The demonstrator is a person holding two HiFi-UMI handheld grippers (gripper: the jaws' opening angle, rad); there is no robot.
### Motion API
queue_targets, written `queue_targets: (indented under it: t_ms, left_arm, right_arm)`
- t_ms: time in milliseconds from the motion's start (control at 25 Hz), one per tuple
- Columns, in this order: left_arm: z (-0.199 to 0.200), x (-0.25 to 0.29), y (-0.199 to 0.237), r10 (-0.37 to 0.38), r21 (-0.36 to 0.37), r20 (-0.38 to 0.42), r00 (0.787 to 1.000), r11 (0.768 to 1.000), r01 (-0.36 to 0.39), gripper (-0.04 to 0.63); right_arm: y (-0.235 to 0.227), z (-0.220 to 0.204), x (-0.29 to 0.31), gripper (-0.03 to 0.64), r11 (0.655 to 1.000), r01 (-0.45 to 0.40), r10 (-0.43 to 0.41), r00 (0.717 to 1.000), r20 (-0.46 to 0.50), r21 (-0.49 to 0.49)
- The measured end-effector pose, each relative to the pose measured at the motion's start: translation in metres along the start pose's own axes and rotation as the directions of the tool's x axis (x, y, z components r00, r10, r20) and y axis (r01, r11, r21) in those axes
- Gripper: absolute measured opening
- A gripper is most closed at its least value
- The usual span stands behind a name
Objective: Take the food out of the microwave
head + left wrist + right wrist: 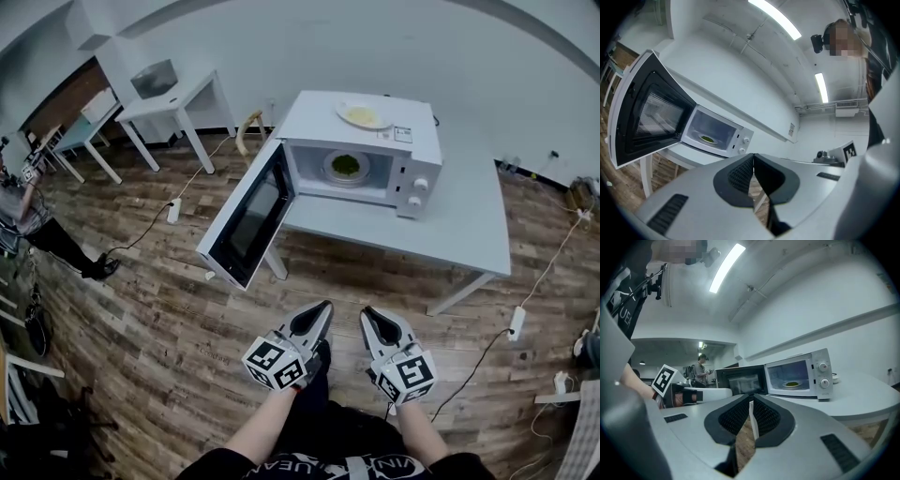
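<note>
A white microwave (370, 150) stands on a white table (469, 230) with its door (246, 217) swung wide open to the left. Inside it sits a plate of green food (346, 166), which also shows in the left gripper view (708, 138) and the right gripper view (792, 384). A second plate with yellow food (363, 114) rests on top of the microwave. My left gripper (324, 307) and right gripper (367, 312) are side by side over the wooden floor, well short of the table. Both are shut with nothing between the jaws.
Small white tables (173, 98) stand at the back left. Power strips and cables (515, 322) lie on the floor by the table legs. A person (28, 220) is at the far left edge. The open door juts out past the table's front left corner.
</note>
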State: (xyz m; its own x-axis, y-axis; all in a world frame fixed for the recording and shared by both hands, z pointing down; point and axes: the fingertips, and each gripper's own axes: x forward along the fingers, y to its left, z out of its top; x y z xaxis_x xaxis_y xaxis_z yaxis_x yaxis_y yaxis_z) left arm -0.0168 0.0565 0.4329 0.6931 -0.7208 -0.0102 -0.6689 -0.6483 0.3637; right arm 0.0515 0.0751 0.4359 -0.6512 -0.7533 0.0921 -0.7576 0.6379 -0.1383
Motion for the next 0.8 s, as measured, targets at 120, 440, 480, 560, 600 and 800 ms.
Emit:
queue_targets:
  t_ms: [120,440,480,560,600,800]
  left_arm:
    - [-0.001,0.012,0.011,-0.004,-0.01,-0.006,1.0,1.0,0.004,0.009]
    - [0.001,0.054,0.049,-0.018,-0.032,-0.028,0.999,0.999,0.017,0.009]
    - [-0.001,0.059,0.054,-0.021,-0.037,-0.036,0.999,0.999,0.02,0.009]
    - [-0.003,0.068,0.064,-0.026,-0.048,-0.05,0.998,0.999,0.023,0.009]
    - [-0.003,0.073,0.069,-0.027,-0.052,-0.054,0.998,0.998,0.024,0.009]
    - [-0.004,0.099,0.096,-0.039,-0.062,-0.067,0.997,0.997,0.035,0.009]
  right_arm:
    - [-0.011,0.0,0.012,0.035,1.0,0.004,-0.005,1.0,-0.012,-0.006]
    - [-0.046,-0.003,0.053,0.035,1.0,0.013,-0.015,0.998,-0.066,-0.02]
    - [-0.051,-0.005,0.059,0.035,1.0,0.015,-0.017,0.997,-0.075,-0.02]
    - [-0.059,-0.007,0.07,0.036,1.0,0.017,-0.019,0.996,-0.093,-0.021]
    - [-0.062,-0.008,0.075,0.037,1.0,0.016,-0.018,0.995,-0.101,-0.023]
    - [-0.078,-0.017,0.104,0.037,0.999,0.008,-0.015,0.989,-0.149,-0.048]
